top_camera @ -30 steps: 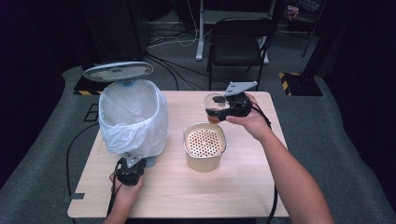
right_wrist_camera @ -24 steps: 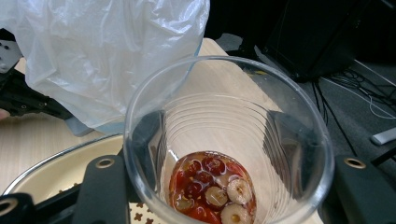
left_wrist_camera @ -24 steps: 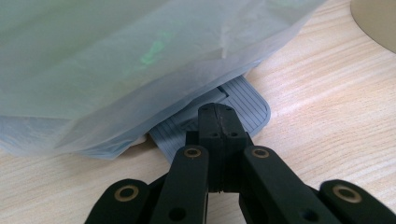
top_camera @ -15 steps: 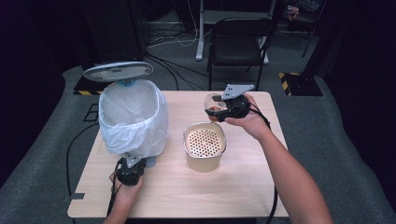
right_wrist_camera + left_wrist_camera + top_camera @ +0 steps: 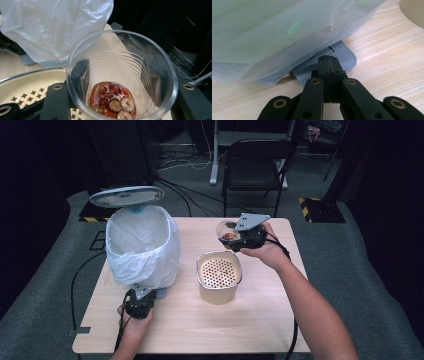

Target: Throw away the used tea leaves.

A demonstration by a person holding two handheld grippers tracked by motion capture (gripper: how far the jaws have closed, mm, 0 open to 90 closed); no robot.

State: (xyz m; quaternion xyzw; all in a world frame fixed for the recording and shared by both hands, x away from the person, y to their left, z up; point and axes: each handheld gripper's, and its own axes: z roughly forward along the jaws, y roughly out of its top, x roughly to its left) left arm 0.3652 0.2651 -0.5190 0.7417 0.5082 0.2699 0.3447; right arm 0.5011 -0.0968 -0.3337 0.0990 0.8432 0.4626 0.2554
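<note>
From above, the right gripper [image 5: 235, 238] clamps a clear plastic cup of red fruit pieces [image 5: 227, 232] above the table, beside a cream perforated pot [image 5: 218, 276]. The left gripper [image 5: 329, 65], jaws pressed together, rests on the grey ribbed pedal [image 5: 342, 53] of the bag-lined bin [image 5: 274, 32]. The right gripper view shows the cup [image 5: 120, 82] between its jaws.

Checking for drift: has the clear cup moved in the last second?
No. The clear cup sits beyond the strainer pot, as before.
</note>
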